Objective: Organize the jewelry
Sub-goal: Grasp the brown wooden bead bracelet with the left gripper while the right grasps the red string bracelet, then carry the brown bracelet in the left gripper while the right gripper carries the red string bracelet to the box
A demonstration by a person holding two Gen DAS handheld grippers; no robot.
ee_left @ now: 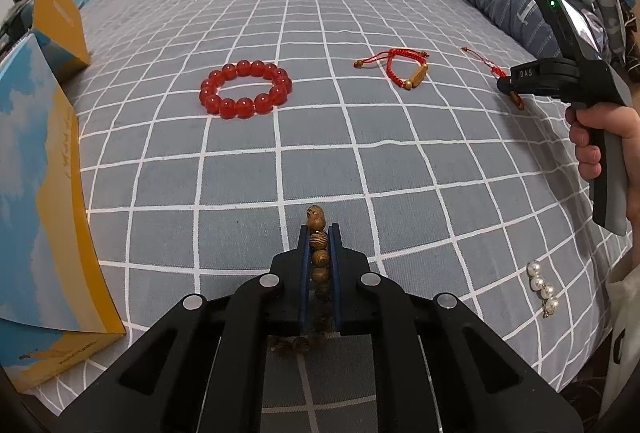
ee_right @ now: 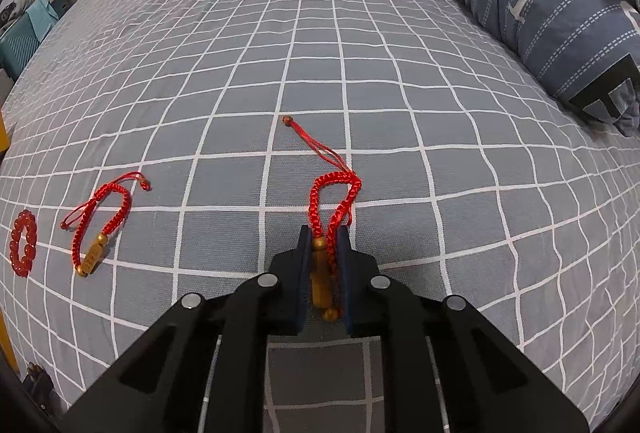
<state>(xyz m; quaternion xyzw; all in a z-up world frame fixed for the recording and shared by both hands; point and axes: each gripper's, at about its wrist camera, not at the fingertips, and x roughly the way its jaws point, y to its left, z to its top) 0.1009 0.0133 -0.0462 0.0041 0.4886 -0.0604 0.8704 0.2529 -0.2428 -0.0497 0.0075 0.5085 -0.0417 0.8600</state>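
Wooden bead bracelet (ee_left: 319,253) sits pinched in our left gripper (ee_left: 319,233); our right gripper (ee_right: 325,237) clamps a red braided bracelet (ee_right: 334,209).

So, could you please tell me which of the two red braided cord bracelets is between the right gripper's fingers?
The right-hand one, its gold bar between the right gripper; the other lies free nearer the red bead bracelet.

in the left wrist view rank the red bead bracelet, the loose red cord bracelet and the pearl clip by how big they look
1. The red glass-like round-bead bracelet looks largest.
2. The red braided cord bracelet with a gold tube charm comes next.
3. The white four-pearl clip looks smallest, even though it lies nearest the camera, so that ranking seems safe.
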